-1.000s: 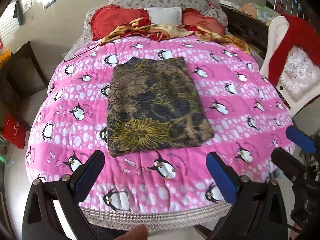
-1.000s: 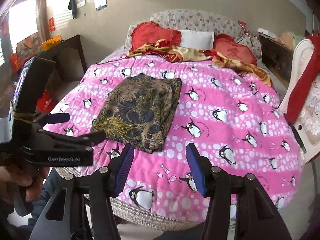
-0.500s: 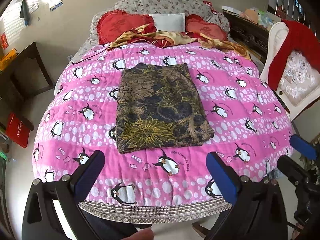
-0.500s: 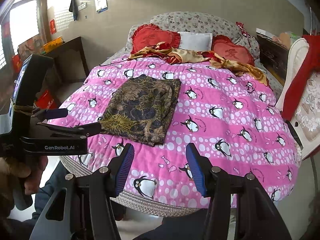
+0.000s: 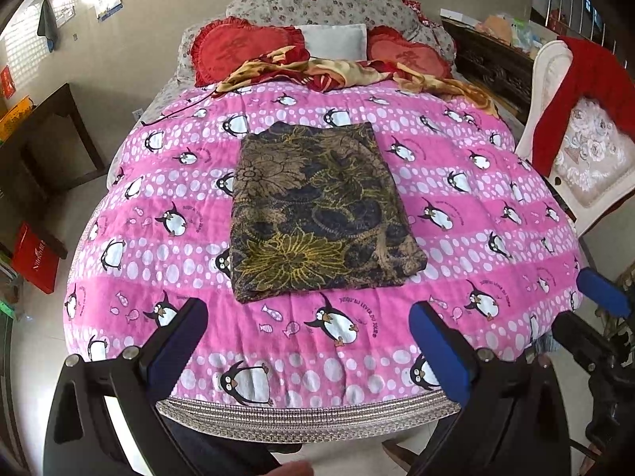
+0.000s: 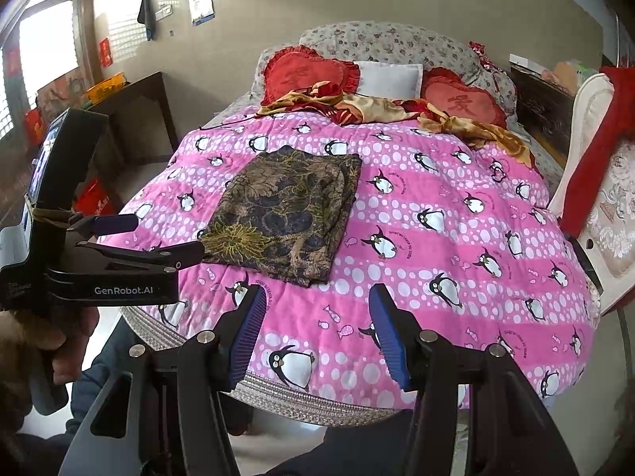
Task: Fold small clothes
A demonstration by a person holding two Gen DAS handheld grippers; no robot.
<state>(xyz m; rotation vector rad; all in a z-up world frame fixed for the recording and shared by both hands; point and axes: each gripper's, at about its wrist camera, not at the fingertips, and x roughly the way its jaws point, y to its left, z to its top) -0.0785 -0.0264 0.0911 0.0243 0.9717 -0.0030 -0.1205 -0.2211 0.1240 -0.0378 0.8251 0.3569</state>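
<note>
A big pink blanket (image 5: 476, 206) covers the bed. A folded brown cloth (image 5: 317, 214) lies flat mid-frame. Low in frame, the left tongs (image 5: 305, 341) and right tongs (image 6: 313, 337) gape apart, holding nothing.

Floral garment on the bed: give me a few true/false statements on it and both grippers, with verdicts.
1. The dark floral garment lies flat on the pink penguin quilt. True.
2. The left gripper is shut on the garment's near edge. False: its jaws stand wide apart and empty, short of the garment.
3. The right gripper holds nothing. True.
4. The garment sits on the red heart cushions. False: the cushions are at the head of the bed, well beyond it.
5. A red cloth hangs over the white chair beside the bed. True.
</note>
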